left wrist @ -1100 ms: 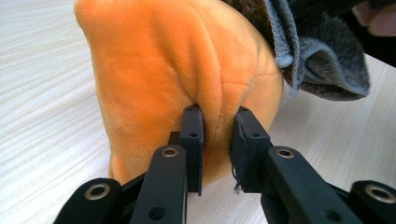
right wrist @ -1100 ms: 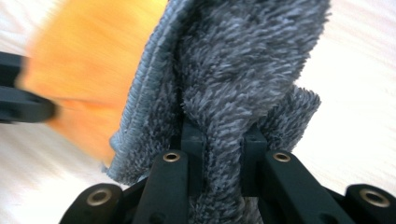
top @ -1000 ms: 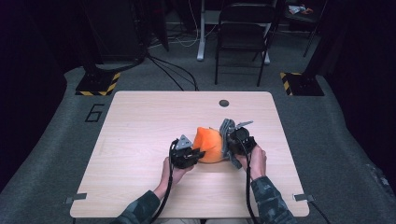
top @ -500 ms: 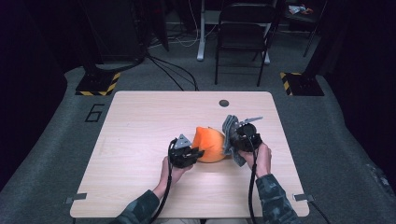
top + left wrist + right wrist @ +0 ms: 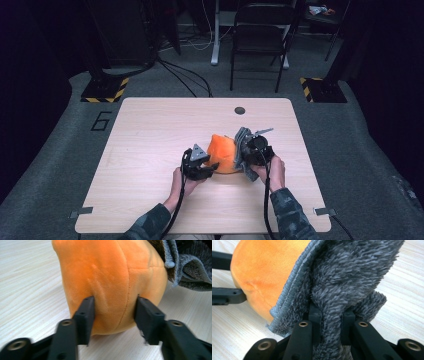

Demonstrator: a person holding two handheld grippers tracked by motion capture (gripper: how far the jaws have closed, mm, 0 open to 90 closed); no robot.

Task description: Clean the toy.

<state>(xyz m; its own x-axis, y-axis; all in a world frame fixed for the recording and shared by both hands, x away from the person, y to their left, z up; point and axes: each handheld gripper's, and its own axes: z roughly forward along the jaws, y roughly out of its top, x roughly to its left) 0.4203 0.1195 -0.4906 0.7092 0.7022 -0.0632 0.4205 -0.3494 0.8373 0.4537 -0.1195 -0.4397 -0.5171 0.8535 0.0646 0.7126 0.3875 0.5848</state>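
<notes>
An orange plush toy [image 5: 222, 152] sits near the middle of the table, with a fluffy grey cloth [image 5: 243, 137] draped against its right side. My left gripper [image 5: 214, 166] comes at the toy from the left. In the left gripper view its jaws have just been opening, but a bulge of the orange plush [image 5: 112, 277] still sits pressed between the pads [image 5: 86, 315]. My right gripper [image 5: 243, 157] is shut on a fold of the grey cloth [image 5: 352, 277]. The plush [image 5: 267, 270] shows behind the cloth, with the left gripper's fingers [image 5: 227, 296] beside it.
The light wooden table [image 5: 150, 130] has a small dark round hole [image 5: 240, 110] near its far edge. Beyond it stand a folding chair [image 5: 260, 30] and two bases with yellow-black stripes [image 5: 105, 90] on the grey floor.
The right gripper and the cloth have shifted slightly against the toy. The left hand has kept its place.
</notes>
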